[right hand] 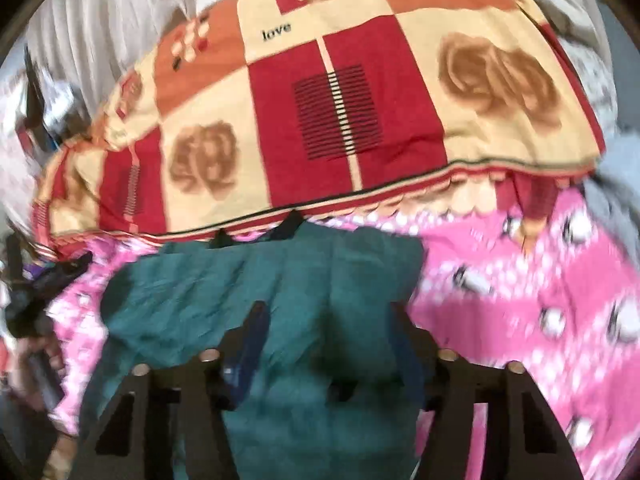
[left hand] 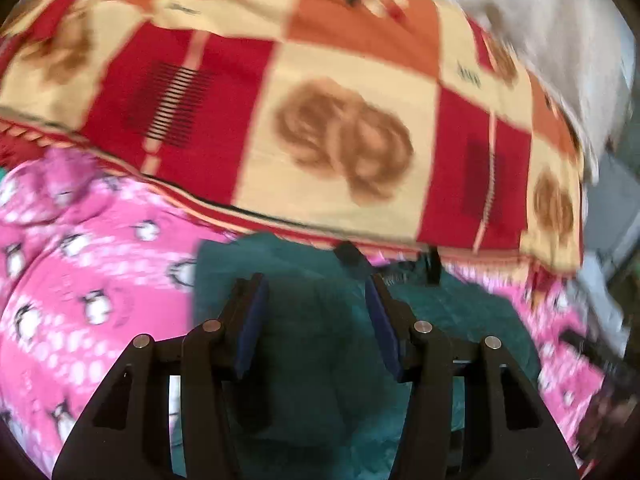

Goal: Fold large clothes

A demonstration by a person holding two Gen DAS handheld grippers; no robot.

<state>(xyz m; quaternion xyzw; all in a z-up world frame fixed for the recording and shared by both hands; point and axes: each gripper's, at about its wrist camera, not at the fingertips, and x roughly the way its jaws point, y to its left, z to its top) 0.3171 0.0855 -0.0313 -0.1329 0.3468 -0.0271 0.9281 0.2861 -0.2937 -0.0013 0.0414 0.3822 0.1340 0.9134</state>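
Note:
A dark teal garment [left hand: 320,320] lies flat on a pink penguin-print sheet [left hand: 80,280]. My left gripper [left hand: 316,292] is open, its blue pads spread above the garment, holding nothing. In the right wrist view the same teal garment [right hand: 260,292] lies creased on the pink sheet [right hand: 520,300]. My right gripper [right hand: 328,320] is open, its fingers low over the cloth with teal fabric between and around them; I cannot tell if it touches. Both views are blurred.
A big pillow in red, cream and orange squares with rose prints [left hand: 320,120] lies just beyond the garment, also in the right wrist view [right hand: 340,120]. White bedding [left hand: 540,40] lies behind it. Dark clutter [right hand: 36,300] sits at the left edge.

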